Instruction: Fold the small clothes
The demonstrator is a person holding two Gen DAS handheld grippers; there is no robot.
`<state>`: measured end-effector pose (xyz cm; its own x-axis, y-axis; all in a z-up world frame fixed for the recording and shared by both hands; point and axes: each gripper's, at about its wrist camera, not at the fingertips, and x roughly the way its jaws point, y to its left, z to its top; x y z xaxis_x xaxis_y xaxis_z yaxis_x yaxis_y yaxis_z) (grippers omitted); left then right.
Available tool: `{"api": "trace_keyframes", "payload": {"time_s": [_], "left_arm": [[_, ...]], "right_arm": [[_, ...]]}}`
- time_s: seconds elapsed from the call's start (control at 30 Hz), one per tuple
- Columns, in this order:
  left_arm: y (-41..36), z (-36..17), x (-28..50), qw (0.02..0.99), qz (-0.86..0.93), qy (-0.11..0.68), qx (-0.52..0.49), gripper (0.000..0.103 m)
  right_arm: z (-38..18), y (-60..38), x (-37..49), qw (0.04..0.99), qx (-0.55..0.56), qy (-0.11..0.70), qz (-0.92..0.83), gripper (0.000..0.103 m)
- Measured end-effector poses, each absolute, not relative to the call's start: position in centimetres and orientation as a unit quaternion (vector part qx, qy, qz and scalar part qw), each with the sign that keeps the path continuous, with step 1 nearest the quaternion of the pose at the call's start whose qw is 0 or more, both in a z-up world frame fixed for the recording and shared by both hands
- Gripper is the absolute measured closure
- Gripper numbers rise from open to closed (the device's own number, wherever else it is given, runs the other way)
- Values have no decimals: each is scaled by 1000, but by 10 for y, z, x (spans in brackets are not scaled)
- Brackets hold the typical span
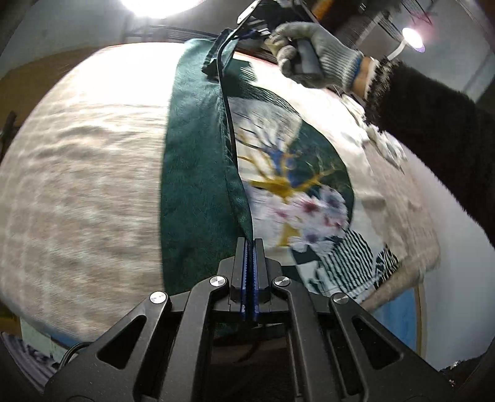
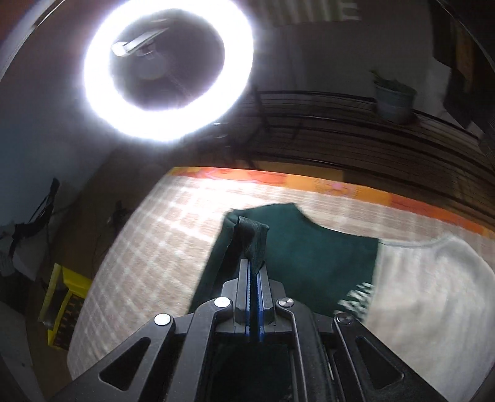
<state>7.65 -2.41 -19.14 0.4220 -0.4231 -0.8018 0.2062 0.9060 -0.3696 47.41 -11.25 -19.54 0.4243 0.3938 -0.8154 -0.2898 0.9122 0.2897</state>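
A small garment with a dark green back (image 1: 195,173) and a cream front with a floral print (image 1: 297,191) lies over a beige checked bed cover (image 1: 80,173). My left gripper (image 1: 250,241) is shut on its green edge, which runs taut up to my right gripper (image 1: 247,29), held by a gloved hand at the top of the left wrist view. In the right wrist view my right gripper (image 2: 254,263) is shut on a bunched corner of the green garment (image 2: 309,256), lifted above the bed cover (image 2: 161,247).
A bright ring light (image 2: 168,69) stands behind the bed. A dark slatted rail (image 2: 355,130) with a potted plant (image 2: 394,99) runs along the far side. A yellow crate (image 2: 63,297) sits on the floor at left. An orange bed edge (image 2: 309,182) shows.
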Motion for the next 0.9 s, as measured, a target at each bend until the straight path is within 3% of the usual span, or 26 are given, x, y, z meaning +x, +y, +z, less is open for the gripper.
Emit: {"api": "trace_keyframes", "payload": {"time_s": [0.33,0.43,0.47,0.5,0.53,0.57,0.67,0.77,0.9], "left_arm": [[-73,-207,74,826,-218,516,-64,103],[-84,-205,72,825,-228,514,-54,99],[-86,-204,71,825,-232,514,-52,94],[-88,-203,68,823,-239,514,-52,80],[-89,-200,65,822,-246,511,-53,67],[-92,-199,62,822,-250,508,-53,63],[-98,-192,50,822,-269,501,-44,62],[-101,-186,37,818,-282,499,-48,62],[-96,-177,19,817,-289,493,-67,62]], "right_arm": [[-227,-159,482,839,35,520,154,102],[-230,-161,481,841,9,522,140,98],[-229,-163,481,841,3,525,132,79],[-228,-167,480,841,-1,528,122,59],[-225,-172,479,843,-3,526,112,52],[-221,-178,476,847,-3,522,103,47],[-210,-198,467,852,-2,517,85,46],[-195,-223,454,858,8,510,63,38],[-173,-255,433,867,22,495,52,38]]}}
